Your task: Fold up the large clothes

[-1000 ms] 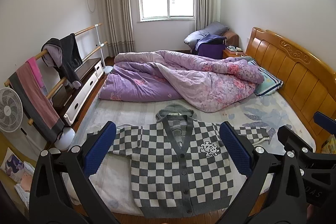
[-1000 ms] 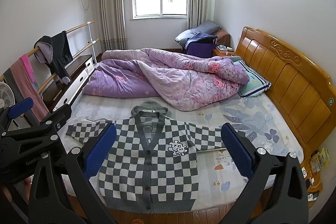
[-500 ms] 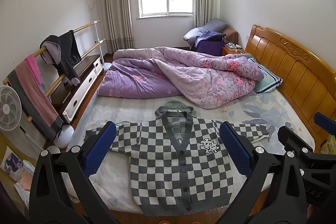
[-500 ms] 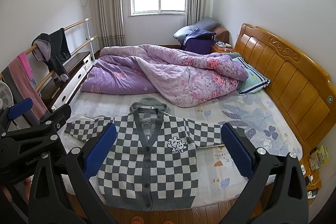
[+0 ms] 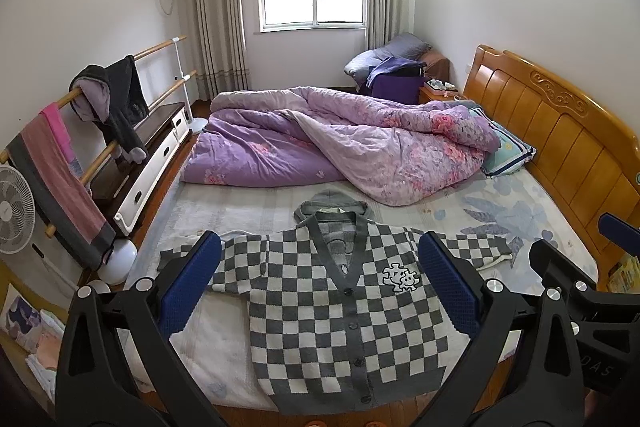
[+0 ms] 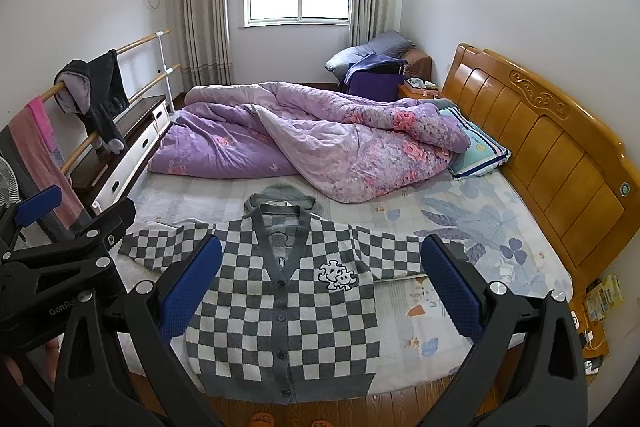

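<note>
A grey-and-white checkered hooded cardigan (image 5: 332, 311) lies flat, face up, on the near part of the bed, sleeves spread to both sides; it also shows in the right wrist view (image 6: 288, 307). Its hem hangs at the bed's front edge. My left gripper (image 5: 320, 287) is open and empty, held high above and in front of the cardigan. My right gripper (image 6: 320, 287) is open and empty too, at the same height. Each gripper's body shows at the edge of the other's view.
A crumpled purple duvet (image 5: 344, 139) covers the far half of the bed. A wooden headboard (image 5: 560, 135) and pillow (image 5: 504, 147) are on the right. A clothes rail (image 6: 80, 107) with hanging garments, a low cabinet and a fan (image 5: 12, 215) stand left.
Both grippers have risen and drawn back a little, so more of the bed's front edge and floor shows. The cardigan has not moved.
</note>
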### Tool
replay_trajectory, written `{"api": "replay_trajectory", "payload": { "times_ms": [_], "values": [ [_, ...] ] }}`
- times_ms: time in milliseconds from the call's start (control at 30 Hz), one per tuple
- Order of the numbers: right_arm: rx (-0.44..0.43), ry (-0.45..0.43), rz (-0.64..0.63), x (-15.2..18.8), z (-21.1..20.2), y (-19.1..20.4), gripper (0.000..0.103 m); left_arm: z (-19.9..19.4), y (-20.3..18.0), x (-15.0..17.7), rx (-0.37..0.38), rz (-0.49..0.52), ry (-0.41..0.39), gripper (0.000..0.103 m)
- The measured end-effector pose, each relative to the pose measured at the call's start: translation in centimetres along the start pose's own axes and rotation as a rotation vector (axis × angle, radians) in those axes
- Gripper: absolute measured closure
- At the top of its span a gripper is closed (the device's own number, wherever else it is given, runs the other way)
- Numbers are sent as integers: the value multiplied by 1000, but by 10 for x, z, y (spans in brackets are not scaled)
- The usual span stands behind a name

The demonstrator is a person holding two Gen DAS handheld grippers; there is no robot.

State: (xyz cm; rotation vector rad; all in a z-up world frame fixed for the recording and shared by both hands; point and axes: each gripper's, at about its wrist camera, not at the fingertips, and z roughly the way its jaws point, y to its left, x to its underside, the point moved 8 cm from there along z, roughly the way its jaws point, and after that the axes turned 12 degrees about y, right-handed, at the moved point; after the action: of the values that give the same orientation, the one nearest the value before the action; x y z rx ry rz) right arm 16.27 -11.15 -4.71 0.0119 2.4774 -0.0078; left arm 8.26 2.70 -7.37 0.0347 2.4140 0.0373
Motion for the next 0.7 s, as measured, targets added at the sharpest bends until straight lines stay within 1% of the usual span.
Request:
{"api": "replay_trajectory", "payload": {
  "times_ms": [233, 300, 400, 500, 633, 700],
  "values": [
    [21, 20, 20, -3, 9, 16, 7, 9, 7, -4, 25, 25, 19, 5],
    [31, 30, 28, -3, 13, 19, 7, 15, 15, -8, 34, 32, 35, 5],
    [38, 53, 37, -3, 23, 24, 7, 24, 15, -7, 45, 46, 56, 5],
    [30, 94, 41, -2, 40, 26, 7, 38, 14, -6, 45, 59, 82, 5],
    [7, 138, 29, -6, 70, 24, 7, 64, 11, -9, 54, 69, 68, 5],
    [-7, 164, 13, -7, 90, 21, 7, 84, 7, -12, 60, 91, 79, 5]
  ]
}}
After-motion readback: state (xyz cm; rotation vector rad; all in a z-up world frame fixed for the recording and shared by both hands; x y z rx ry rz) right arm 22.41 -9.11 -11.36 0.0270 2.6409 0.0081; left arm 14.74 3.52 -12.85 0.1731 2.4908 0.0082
